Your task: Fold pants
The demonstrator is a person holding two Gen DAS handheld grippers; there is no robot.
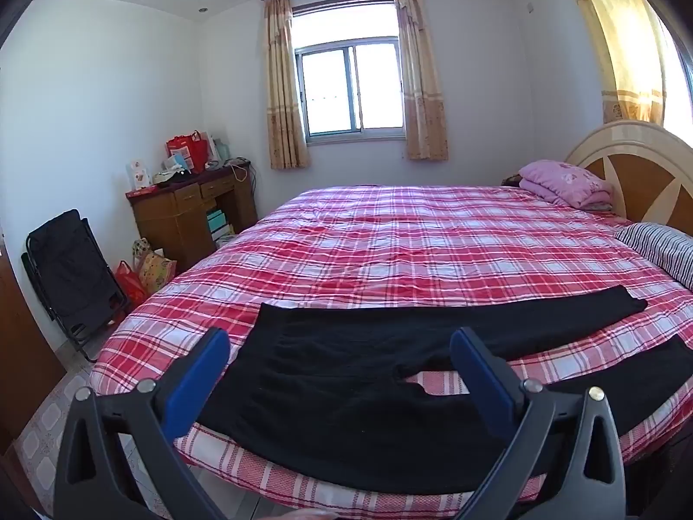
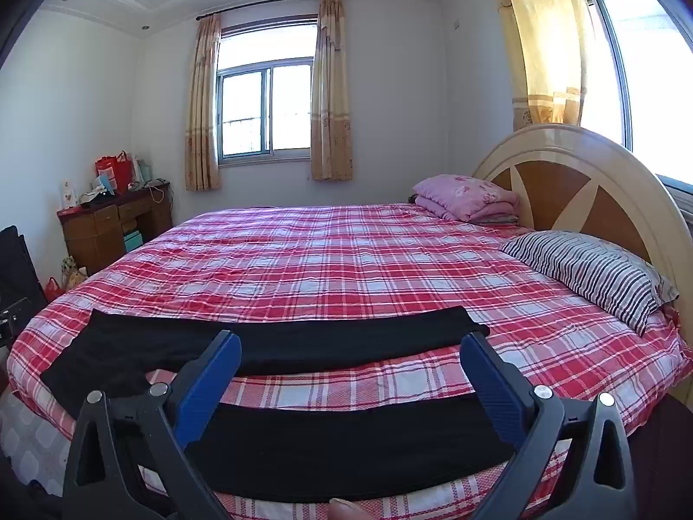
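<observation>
Black pants (image 1: 346, 394) lie flat and spread out along the near edge of a bed with a red plaid cover (image 1: 411, 242), waist to the left, both legs running right with a gap between them. My left gripper (image 1: 340, 340) is open, held above the waist and crotch area, not touching cloth. In the right wrist view the pants (image 2: 277, 346) show both legs, the near one by the bed edge. My right gripper (image 2: 351, 346) is open, hovering over the near leg, holding nothing.
A striped pillow (image 2: 597, 277) and a folded pink quilt (image 2: 467, 197) lie by the headboard (image 2: 576, 182) on the right. A wooden desk (image 1: 190, 212), a black folding chair (image 1: 69, 264) and bags stand on the floor at the left.
</observation>
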